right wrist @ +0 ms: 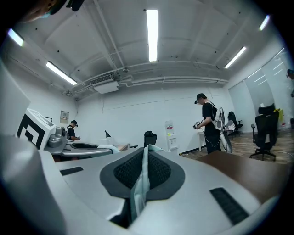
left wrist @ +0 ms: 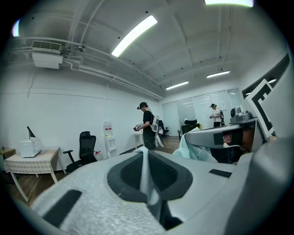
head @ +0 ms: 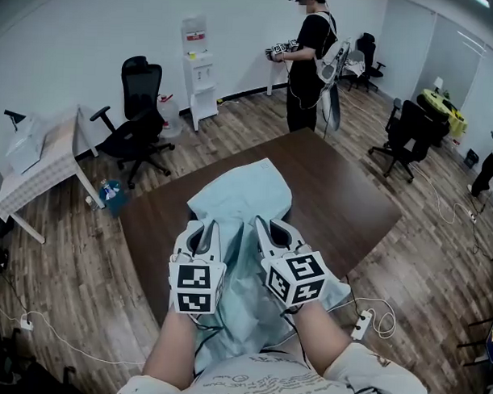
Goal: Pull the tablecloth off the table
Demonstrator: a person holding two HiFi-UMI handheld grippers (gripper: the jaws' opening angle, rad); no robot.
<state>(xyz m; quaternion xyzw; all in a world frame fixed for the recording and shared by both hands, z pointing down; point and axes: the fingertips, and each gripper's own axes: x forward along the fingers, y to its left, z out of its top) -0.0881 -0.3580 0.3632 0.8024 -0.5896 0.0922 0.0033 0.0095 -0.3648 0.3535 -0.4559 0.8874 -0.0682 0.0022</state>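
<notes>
A pale blue tablecloth (head: 240, 202) lies bunched down the middle of the dark brown table (head: 343, 199), its near end hanging over the front edge toward me. My left gripper (head: 210, 228) is shut on a fold of the cloth, seen as a thin strip (left wrist: 145, 172) pinched between its pads. My right gripper (head: 265, 228) is shut on another fold (right wrist: 141, 179) close beside it. Both grippers are held side by side above the near part of the cloth, pointing away from me.
A person (head: 309, 57) stands beyond the far table corner holding grippers. Black office chairs (head: 136, 120) stand at the left and at the right (head: 408, 137). A small cloth-covered table (head: 39, 157) is far left. A power strip with cable (head: 363, 321) lies on the floor at the right.
</notes>
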